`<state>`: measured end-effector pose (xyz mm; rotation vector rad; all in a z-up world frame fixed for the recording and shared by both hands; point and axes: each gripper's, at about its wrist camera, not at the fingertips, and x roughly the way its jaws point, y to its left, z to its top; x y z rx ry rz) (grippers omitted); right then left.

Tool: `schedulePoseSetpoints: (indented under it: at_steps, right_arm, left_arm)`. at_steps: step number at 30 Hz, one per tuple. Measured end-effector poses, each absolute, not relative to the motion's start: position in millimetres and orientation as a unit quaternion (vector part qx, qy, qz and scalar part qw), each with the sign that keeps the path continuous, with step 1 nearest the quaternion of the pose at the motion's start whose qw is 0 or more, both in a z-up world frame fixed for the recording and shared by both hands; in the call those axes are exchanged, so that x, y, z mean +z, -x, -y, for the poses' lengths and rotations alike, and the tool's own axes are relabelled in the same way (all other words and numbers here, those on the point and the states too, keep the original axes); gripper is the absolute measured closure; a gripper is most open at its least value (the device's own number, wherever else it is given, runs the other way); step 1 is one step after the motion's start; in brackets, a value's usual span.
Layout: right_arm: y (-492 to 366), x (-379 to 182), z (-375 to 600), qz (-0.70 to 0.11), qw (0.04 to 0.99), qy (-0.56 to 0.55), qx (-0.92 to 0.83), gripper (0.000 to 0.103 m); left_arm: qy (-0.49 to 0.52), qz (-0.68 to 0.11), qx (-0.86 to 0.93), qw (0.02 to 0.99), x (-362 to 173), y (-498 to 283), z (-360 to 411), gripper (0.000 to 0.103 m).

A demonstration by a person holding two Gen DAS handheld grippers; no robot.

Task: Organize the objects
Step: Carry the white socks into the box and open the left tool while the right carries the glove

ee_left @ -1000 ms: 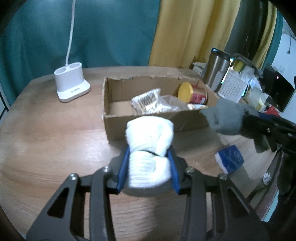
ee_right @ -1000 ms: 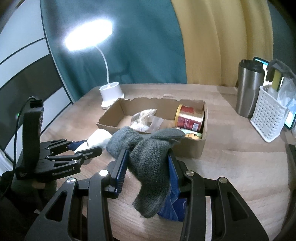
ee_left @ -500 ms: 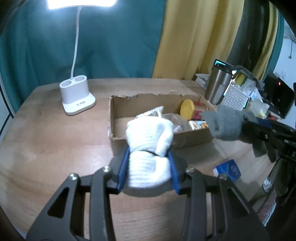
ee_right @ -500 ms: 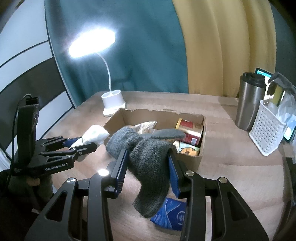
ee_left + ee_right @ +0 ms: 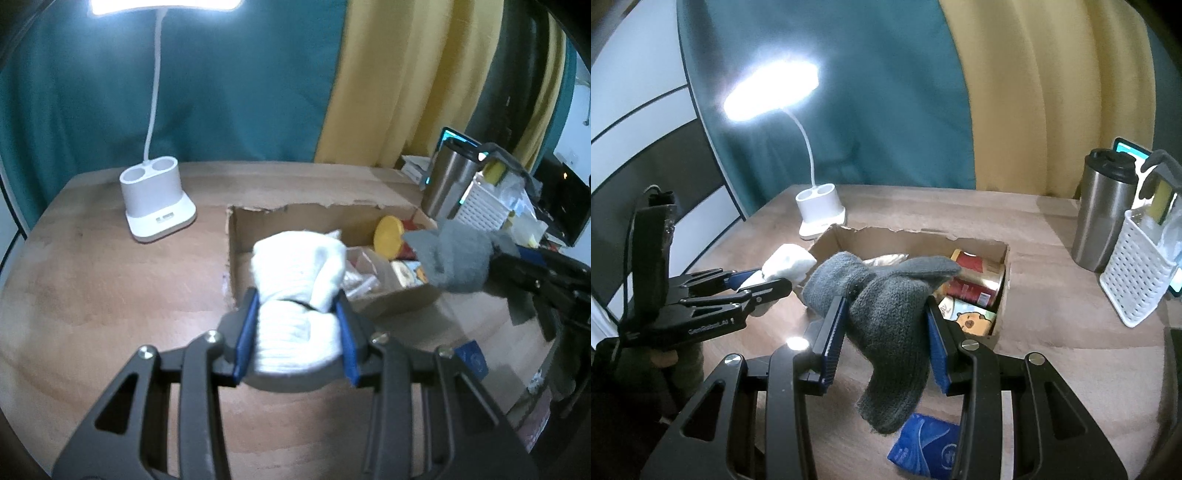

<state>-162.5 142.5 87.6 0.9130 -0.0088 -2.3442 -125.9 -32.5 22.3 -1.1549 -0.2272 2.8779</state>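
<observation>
both claws raised, grey sock (image 5: 886, 325) hanging lengthwise

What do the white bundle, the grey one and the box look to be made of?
White bundle: soft ribbed knit, probably cotton socks; matte, fuzzy, squashed by the left tool. Grey bundle: coarser knit, perhaps wool or acrylic; visible stitch rows, hanging limp from the right tool. Box: plain brown corrugated cardboard, matte, with a ragged torn top edge.
</observation>
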Motion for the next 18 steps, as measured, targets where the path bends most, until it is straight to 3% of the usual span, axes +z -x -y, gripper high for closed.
schedulePoseSetpoints:
  at_steps: [18]
  right_arm:
    - [198,81,-133,0.001,0.316,-0.360,-0.878,0.060]
  left_arm:
    - [0.383,0.082,0.920,-0.002,11,171,42,0.063]
